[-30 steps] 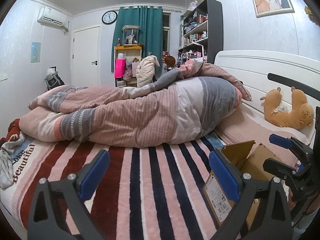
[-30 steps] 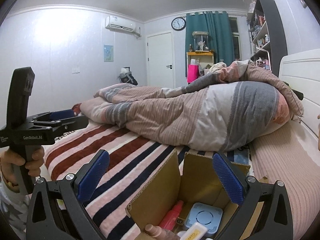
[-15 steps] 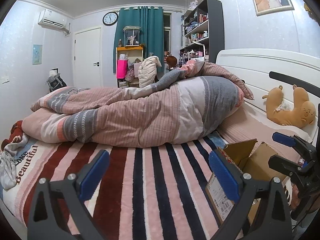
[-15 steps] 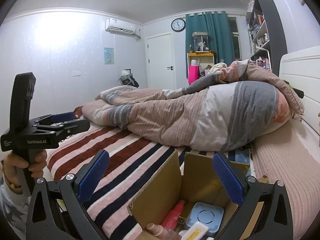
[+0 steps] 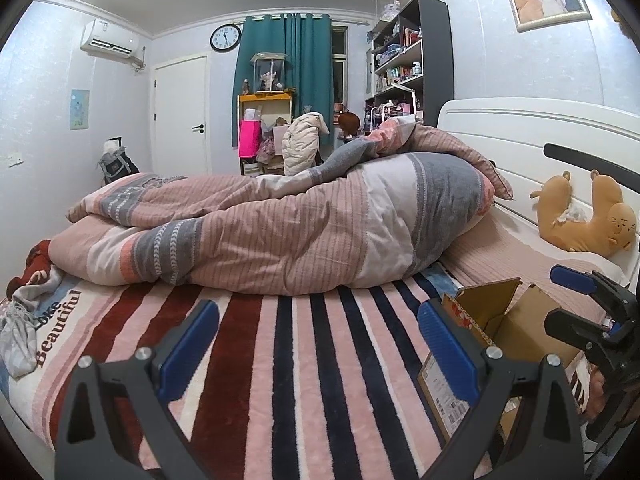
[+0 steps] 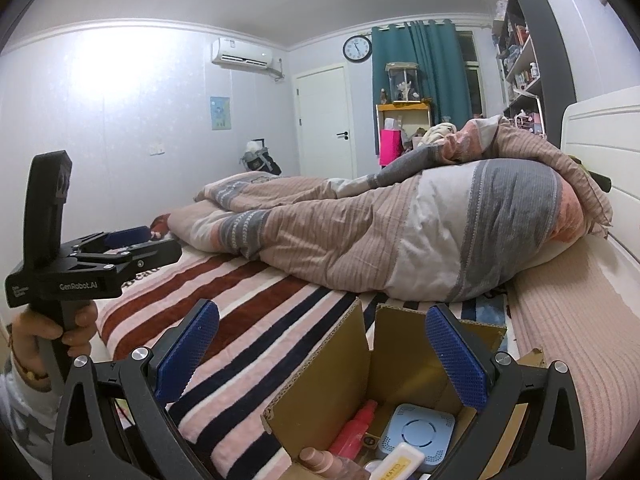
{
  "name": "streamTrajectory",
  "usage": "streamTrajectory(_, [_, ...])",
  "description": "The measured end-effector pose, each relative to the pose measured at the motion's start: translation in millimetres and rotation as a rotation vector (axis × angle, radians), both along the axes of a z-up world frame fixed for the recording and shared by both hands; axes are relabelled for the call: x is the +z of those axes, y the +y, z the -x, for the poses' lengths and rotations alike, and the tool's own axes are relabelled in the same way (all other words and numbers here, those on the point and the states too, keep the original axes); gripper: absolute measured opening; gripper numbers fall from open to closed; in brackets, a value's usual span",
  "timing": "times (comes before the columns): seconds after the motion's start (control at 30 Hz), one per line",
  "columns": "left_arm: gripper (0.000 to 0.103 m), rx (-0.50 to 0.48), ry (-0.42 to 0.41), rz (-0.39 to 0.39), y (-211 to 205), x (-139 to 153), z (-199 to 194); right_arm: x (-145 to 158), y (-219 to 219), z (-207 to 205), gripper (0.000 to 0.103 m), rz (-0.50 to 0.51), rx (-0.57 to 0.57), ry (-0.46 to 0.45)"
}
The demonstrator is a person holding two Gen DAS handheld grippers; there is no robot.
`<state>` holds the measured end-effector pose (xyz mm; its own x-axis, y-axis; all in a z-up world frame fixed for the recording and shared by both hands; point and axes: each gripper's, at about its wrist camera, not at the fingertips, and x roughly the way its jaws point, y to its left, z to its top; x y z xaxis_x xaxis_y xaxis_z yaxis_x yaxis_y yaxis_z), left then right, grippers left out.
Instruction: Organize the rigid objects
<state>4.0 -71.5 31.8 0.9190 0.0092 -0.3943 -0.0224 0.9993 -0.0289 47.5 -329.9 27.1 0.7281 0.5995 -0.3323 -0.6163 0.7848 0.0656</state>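
Indoors, a striped blanket (image 5: pixel 304 360) is covering the bed, "Beautiful" reading along its edge, duvet (image 5: pixel 280 232) heaped behind. Cardboard box (image 6: pixel 400 352) is sitting open on it, holding bottles. Left gripper (image 5: pixel 320 344), marked "GenRobot.AI", and right gripper (image 6: pixel 324 356) are both gaping, empty.

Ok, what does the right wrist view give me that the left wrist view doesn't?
Only the right wrist view looks down into the open cardboard box: a red bottle, a pale blue square device and a yellow-labelled tube lie inside. It also shows the hand holding the left gripper.

Only the left wrist view shows the box's label side, the orange plush toy by the headboard and the right gripper from the side.

Both show the striped blanket, the rolled duvet and open, empty jaws.
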Motion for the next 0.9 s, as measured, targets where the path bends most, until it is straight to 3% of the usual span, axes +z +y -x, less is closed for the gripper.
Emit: streamTrajectory(0.9, [0.099, -0.004, -0.001, 0.013, -0.3, 0.0, 0.3, -2.4, 4.3, 3.3, 0.103, 0.003, -0.01, -0.004])
